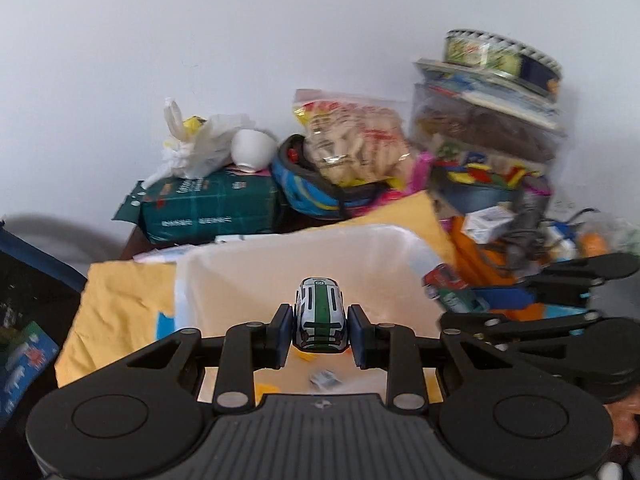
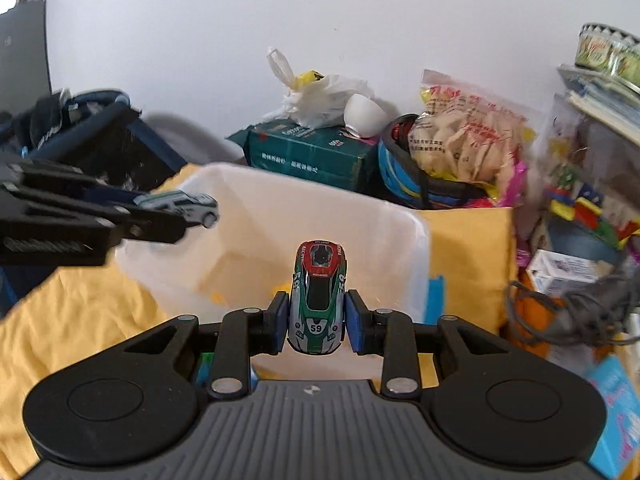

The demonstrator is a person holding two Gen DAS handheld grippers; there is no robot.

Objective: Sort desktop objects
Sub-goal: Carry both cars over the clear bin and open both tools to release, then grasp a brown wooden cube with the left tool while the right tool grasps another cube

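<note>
in the left wrist view, the landmark was the translucent white plastic bin (image 1: 280,264) sitting on a yellow cloth (image 1: 116,304). left of the bin lay a dark blue-edged bag (image 1: 36,264), partly out of frame. behind the bin's far left corner stood a dark green package (image 1: 208,208), with a crumpled white plastic bag (image 1: 196,148) and a white cup (image 1: 254,148) lying on top of it. directly over the bin's near side, the left gripper (image 1: 320,334) was clenched on a white toy car with green stripes (image 1: 320,316), its blue pads pressed to both flanks of the car, nose pointing away from the camera. a small pale object lay on the bin floor beneath, too blurred to name. behind the bin's far right corner sat a clear bag of pale snacks (image 1: 356,140), and farther right a tall stack of boxes topped by a round tin (image 1: 508,56). right of the bin, the right gripper (image 1: 460,298) reached in from the side holding its car.

in the right wrist view, the left gripper (image 2: 176,210) came in over the bin's (image 2: 320,208) left rim with the white car (image 2: 180,204) in its grasp. over the bin's near side, the right gripper (image 2: 317,322) was clamped on a green, red and silver toy race car (image 2: 318,300) marked 59, pads against both flanks. right of the bin lay a tangle of grey cord (image 2: 572,304).
</note>
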